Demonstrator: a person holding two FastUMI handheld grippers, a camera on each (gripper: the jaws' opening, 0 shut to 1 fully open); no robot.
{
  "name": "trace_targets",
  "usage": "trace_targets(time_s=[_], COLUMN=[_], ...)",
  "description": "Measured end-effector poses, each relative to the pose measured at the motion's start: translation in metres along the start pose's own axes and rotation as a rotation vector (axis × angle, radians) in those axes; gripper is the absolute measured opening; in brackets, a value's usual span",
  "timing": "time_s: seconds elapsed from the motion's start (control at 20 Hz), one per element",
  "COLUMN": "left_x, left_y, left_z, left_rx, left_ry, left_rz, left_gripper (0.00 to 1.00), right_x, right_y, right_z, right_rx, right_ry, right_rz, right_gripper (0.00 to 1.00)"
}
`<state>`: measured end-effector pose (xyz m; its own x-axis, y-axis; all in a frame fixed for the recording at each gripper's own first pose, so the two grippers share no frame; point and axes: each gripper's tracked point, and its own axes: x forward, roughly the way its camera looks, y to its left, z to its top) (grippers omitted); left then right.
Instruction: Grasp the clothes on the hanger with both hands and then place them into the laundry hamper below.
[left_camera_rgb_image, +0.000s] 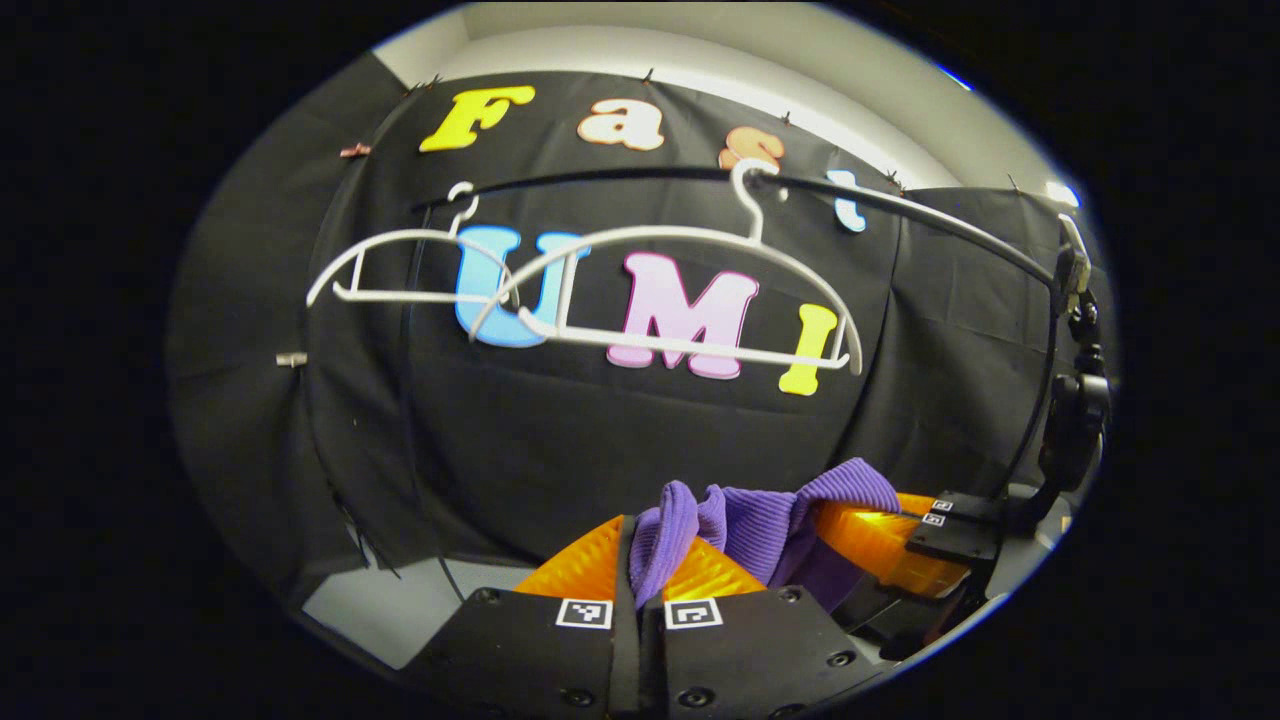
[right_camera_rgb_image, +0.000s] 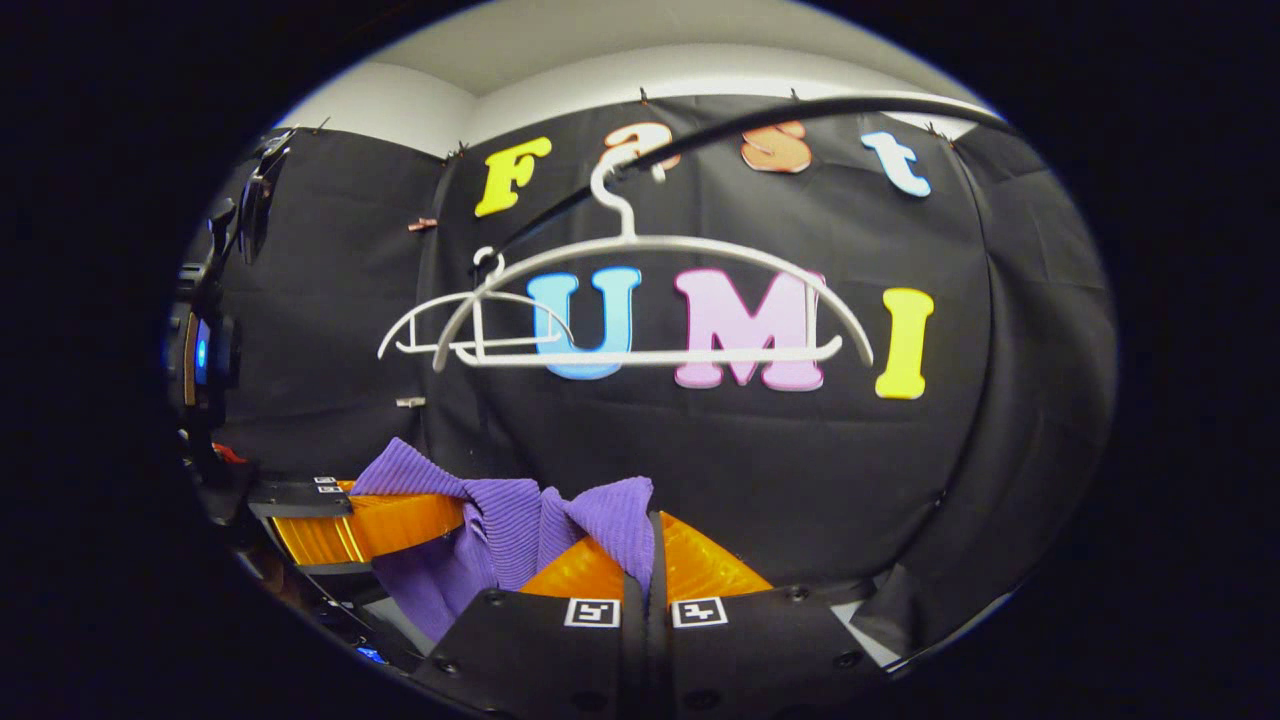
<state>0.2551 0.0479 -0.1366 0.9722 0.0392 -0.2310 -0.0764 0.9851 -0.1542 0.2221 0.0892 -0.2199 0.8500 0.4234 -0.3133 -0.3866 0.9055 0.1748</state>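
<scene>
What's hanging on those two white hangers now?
Nothing: both white hangers hang bare on the rail. The purple garment is below, pinched by both grippers. The hamper isn't visible.

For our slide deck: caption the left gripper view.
Both grippers, left and right, pinch a purple garment below two bare white hangers.

two bare hangers (left_camera_rgb_image: 660, 290) on rail (left_camera_rgb_image: 900, 215) overhead, open space beneath them

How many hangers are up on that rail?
2, both bare: a near hanger in front on the rail, and a far hanger behind it to its left. None looks hidden.
</scene>
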Motion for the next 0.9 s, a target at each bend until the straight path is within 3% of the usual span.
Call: trace_targets(time_s=[0.3,0.5,0.9], left_x=[0.041,0.049,0.047], left_y=[0.026,0.028,0.026], left_z=[-0.156,-0.238,-0.293], left_rx=[-0.008,-0.084,-0.088], left_ry=[0.312,0.503,0.757], left_rz=[0.063,0.109,0.191], left_gripper=[0.05,0.05,0.05], right_x=[0.019,0.005,-0.007], right_y=[-0.013,-0.032,-0.044], right_z=[-0.164,-0.249,-0.341], right_rx=[0.06,0.042,0.07], right_ry=[0.367,0.549,0.793], right_rz=[0.004,-0.016,-0.03], right_gripper=[0.05,0.05,0.05])
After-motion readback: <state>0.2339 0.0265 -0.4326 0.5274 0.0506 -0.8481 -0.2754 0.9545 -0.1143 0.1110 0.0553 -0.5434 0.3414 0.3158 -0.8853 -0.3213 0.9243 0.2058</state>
